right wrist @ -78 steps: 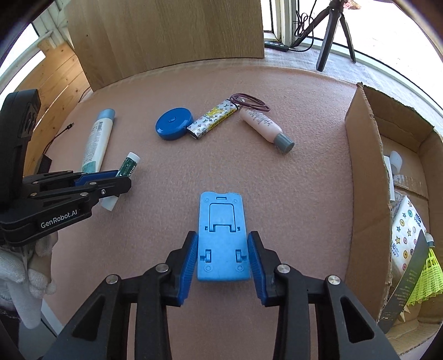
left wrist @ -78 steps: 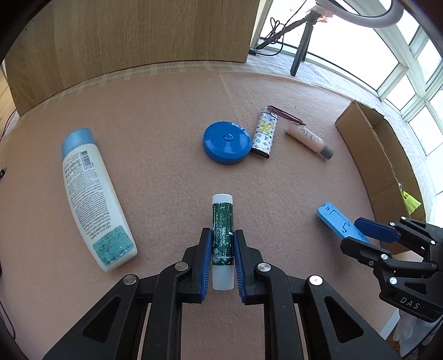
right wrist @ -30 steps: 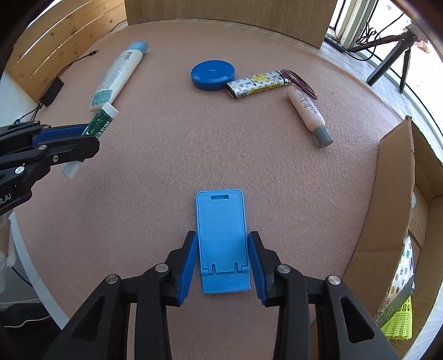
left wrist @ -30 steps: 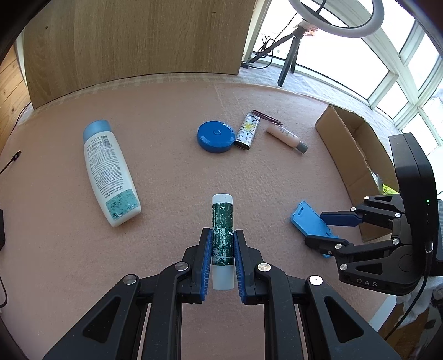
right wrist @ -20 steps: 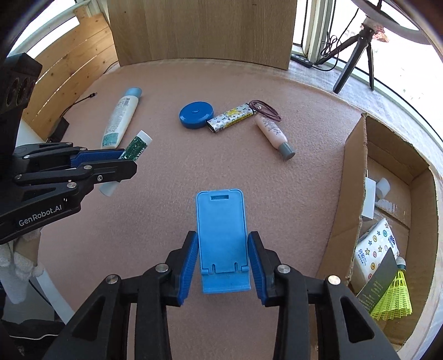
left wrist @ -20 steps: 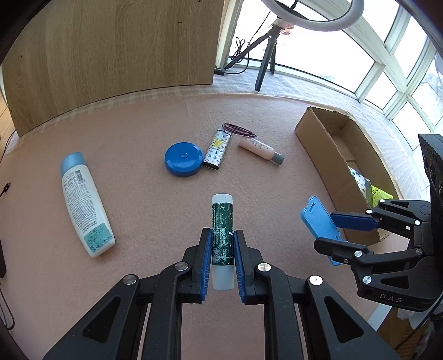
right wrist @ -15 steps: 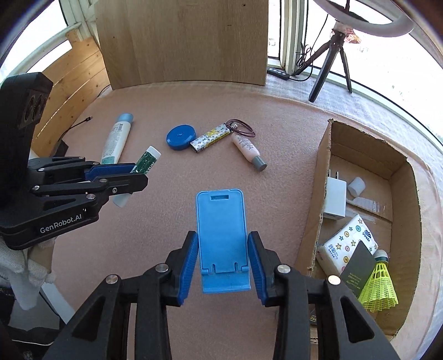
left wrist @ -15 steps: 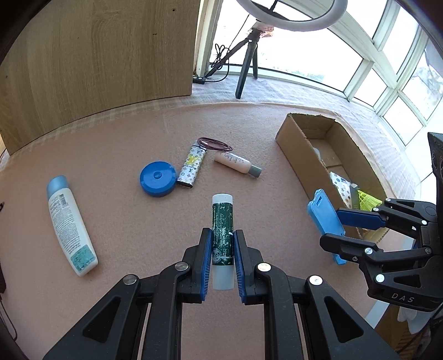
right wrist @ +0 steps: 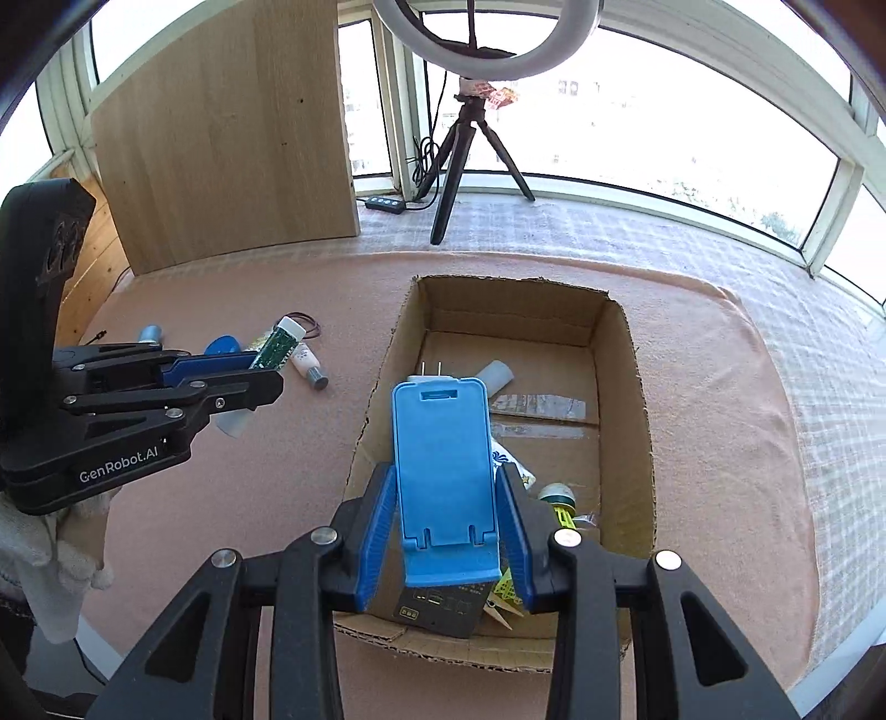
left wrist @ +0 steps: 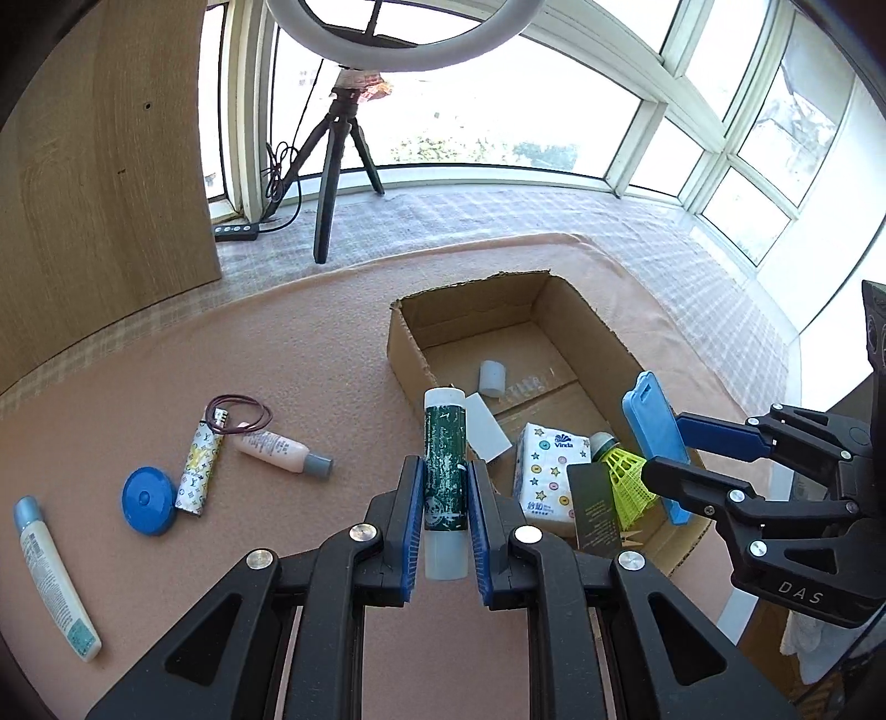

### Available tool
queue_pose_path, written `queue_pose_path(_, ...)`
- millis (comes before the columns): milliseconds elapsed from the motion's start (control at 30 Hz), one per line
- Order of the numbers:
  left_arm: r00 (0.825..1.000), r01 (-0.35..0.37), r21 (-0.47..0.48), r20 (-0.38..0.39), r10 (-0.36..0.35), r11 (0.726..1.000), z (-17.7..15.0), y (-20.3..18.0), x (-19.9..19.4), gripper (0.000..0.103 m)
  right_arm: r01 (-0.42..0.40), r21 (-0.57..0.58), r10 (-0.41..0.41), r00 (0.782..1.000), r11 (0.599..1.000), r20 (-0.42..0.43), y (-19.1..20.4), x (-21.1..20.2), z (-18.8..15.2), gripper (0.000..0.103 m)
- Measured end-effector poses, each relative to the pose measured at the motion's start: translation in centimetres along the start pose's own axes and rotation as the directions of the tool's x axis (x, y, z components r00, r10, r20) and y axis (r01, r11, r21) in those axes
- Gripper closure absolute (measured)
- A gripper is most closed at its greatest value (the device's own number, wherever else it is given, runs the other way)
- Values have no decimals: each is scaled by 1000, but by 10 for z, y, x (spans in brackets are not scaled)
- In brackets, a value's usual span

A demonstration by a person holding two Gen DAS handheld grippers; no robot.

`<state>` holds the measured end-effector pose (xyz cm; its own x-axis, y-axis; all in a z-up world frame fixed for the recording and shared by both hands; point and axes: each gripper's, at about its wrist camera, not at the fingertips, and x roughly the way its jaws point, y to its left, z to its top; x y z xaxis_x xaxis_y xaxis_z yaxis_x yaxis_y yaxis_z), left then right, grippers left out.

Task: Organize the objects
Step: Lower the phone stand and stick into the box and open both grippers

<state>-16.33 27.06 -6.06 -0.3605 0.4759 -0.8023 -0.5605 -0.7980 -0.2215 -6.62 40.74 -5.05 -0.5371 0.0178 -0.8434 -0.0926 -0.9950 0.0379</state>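
A pink felt-like cloth (left wrist: 310, 354) covers the table under both grippers. Ahead of the right gripper sits an open brown cardboard box (right wrist: 623, 354), resting directly on the cloth. Off to the left gripper's left lie a pale pink bottle with a grey cap (left wrist: 279, 445), a patterned yellow-and-white lighter (left wrist: 198, 471) with a dark red elastic loop (left wrist: 239, 415) at its far end, a round blue disc (left wrist: 148, 500), and a white tube with a light blue cap (left wrist: 51, 576).

Your feeds are bright: daylight floods in through the windows (left wrist: 692, 111) at the back, blown out to white there. The ring light (right wrist: 487, 39) sits against that glare. Heavy fisheye bending, dark vignette in the corners. Sharp focus, no motion blur. Shadows on the counter (left wrist: 277, 360) are soft and short.
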Motion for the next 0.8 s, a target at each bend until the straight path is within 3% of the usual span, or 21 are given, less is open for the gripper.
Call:
queue_pose_path(400, 999, 20, 58, -41, -18, 998, 44, -49, 56, 86, 21, 47, -20, 1000, 999, -12, -48, 5, -12, 69)
queue_pose_path(433, 999, 17, 54, -43, -15, 998, 46, -50, 57, 79, 14, 48, -14, 1000, 999, -12, -50, 5, -13, 68)
queue_pose_path(467, 999, 15, 48, -38, -13, 999, 48, -48, 56, 66, 5, 49, -4, 1000, 999, -14, -52, 5, -15, 64)
queue_pose_path(533, 1000, 15, 31, -11, -15, 999, 50, -44, 50, 54, -13, 53, 14, 1000, 998, -9, -54, 3, -19, 53)
queue_pose_path(633, 1000, 15, 15, -2, -15, 1000, 50, -36, 44, 54, -13, 57, 12, 1000, 998, 10, -53, -2, -24, 43)
queue_pose_path(800, 1000, -2, 6, 2, 2, 1000, 39, -22, 30, 54, -47, 104, 44, 999, 993, 31, -52, -6, -29, 42)
